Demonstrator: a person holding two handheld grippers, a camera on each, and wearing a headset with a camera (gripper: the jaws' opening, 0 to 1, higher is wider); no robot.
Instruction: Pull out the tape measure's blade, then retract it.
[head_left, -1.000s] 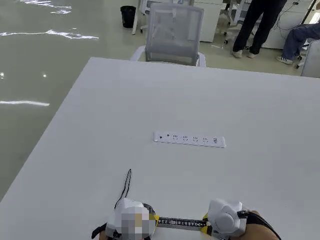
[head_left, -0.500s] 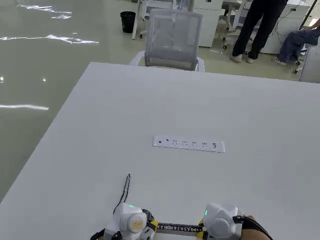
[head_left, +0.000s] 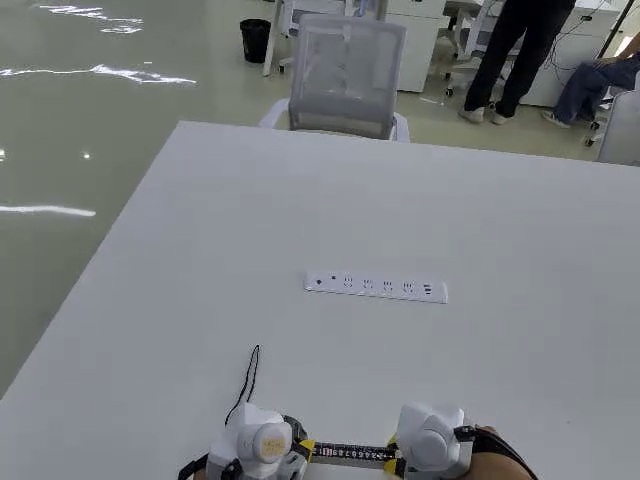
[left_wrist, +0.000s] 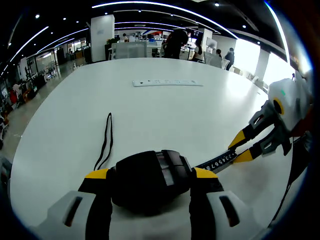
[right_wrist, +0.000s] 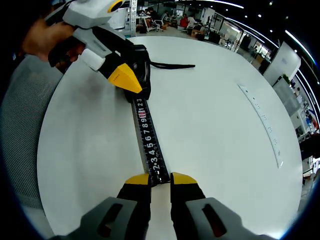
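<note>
Tape measure (right_wrist: 148, 140) lies between left gripper (left_wrist: 151, 175) and right gripper (right_wrist: 160, 177) on table (head_left: 300, 220) (power strip (head_left: 376, 287) behind).

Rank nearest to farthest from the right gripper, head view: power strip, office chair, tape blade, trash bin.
1. tape blade, clamped in the right gripper.
2. power strip, ahead on the table.
3. office chair, past the far edge.
4. trash bin, far back left.

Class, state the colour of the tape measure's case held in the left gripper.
The case is black; the left gripper view shows it best.
</note>
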